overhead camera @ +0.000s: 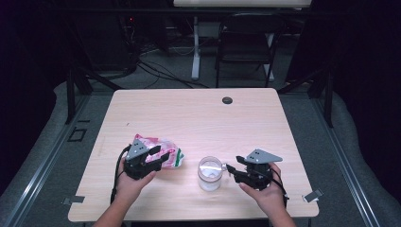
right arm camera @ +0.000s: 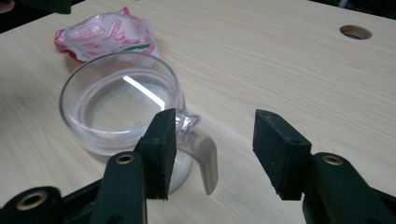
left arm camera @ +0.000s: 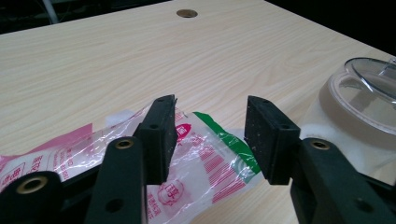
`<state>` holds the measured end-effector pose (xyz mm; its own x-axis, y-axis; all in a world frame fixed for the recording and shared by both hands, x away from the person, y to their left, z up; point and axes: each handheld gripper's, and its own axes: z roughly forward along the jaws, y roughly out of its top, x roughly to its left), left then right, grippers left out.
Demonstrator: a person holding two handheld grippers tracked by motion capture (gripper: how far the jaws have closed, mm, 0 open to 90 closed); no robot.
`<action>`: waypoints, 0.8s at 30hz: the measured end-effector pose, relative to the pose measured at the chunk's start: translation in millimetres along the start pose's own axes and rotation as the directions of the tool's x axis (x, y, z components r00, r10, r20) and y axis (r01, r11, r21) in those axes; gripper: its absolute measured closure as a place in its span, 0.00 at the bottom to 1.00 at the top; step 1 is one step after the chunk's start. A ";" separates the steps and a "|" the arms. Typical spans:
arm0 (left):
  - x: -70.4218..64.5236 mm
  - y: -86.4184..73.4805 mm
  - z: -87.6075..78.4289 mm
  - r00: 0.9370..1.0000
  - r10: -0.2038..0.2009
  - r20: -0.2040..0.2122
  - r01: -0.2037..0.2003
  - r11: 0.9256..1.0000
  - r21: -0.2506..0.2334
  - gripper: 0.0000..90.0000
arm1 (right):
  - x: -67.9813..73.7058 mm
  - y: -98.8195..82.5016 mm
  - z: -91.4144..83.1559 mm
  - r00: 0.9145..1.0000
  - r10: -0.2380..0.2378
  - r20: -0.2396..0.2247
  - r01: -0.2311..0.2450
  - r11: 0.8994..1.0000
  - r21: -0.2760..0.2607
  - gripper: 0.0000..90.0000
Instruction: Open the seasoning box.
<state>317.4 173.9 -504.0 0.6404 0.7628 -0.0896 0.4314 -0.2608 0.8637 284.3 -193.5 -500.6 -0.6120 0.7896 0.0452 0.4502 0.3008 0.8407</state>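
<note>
- Left gripper (overhead camera: pixel 163 156): jaws parted, over the crinkled pink, white and green plastic packet (overhead camera: pixel 166 150). In the left gripper view (left arm camera: pixel 210 140) the packet (left arm camera: pixel 205 163) lies in the gap and under the left pad; whether that pad touches the film cannot be told, the other pad stands apart from it.
- Left hand (overhead camera: pixel 131 182): comes in from the tabletop's near edge, wraps the gripper body from below, jaws pointing right and slightly away.
- Right gripper (overhead camera: pixel 229 169): jaws wide apart, gripping nothing. In the right gripper view (right arm camera: pixel 212 140) the glass mug's handle (right arm camera: pixel 205 158) sits just inside the left pad, the far pad well apart from it.
- Right hand (overhead camera: pixel 265 191): enters near the tabletop's near right corner, gripper held about level, tips pointing left at the mug.
- Glass mug (overhead camera: pixel 210 172): upright, near the middle of the near edge, between the two grippers; white contents low in it.
- Left gripper view adds a clear lid-like rim on the mug (left arm camera: pixel 359 93); the right gripper view looks down into its open mouth (right arm camera: pixel 119 100).
- High view adds the round grommet hole (overhead camera: pixel 227 100) near the far edge of the table (overhead camera: pixel 198 118).
</note>
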 end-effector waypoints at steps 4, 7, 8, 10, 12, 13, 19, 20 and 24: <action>-7.4 13.0 2.0 0.999 -0.017 0.046 0.017 1.000 0.002 0.61 | -2.8 12.6 -3.8 1.000 0.016 0.005 -0.016 1.000 -0.013 0.59; -12.9 26.0 5.5 0.998 -0.025 0.051 0.023 0.999 0.032 0.63 | -2.7 24.4 -4.5 0.999 0.035 -0.010 -0.035 0.999 -0.007 0.63; -14.1 29.8 8.3 0.997 -0.037 0.063 0.035 0.999 0.038 0.63 | -2.1 28.2 -3.8 1.000 0.030 -0.006 -0.030 1.000 -0.001 0.65; -17.2 36.6 14.4 0.997 -0.046 0.062 0.043 0.998 0.046 0.66 | -0.6 35.4 -2.3 0.999 0.034 -0.008 -0.033 0.999 0.013 0.69; -21.0 41.9 20.2 0.997 -0.046 0.069 0.042 0.997 0.061 0.69 | 0.6 42.3 -0.2 1.000 0.030 -0.002 -0.030 0.999 0.025 0.71; -23.0 44.2 23.1 0.995 -0.053 0.082 0.048 0.997 0.062 0.70 | 0.9 44.1 0.6 1.000 0.031 0.002 -0.031 0.999 0.029 0.71; -37.1 51.2 33.3 0.990 -0.047 0.131 0.036 0.996 0.085 0.77 | -0.8 49.4 5.2 0.998 0.067 -0.017 -0.065 0.994 0.087 0.73; -39.2 49.0 34.1 0.988 -0.050 0.149 0.037 0.995 0.089 0.78 | -0.5 48.8 4.4 0.998 0.067 -0.020 -0.065 0.994 0.089 0.75; -47.4 38.5 34.5 0.981 -0.022 0.191 -0.004 0.991 0.135 0.85 | 4.1 45.9 -3.2 0.991 0.097 -0.094 -0.090 0.993 0.080 0.87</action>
<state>325.6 107.2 -483.6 0.7404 0.6414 -0.2011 0.5101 -0.3413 0.7895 300.4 -178.1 -460.1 -0.6241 0.7610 0.1772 0.5535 0.2705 0.7877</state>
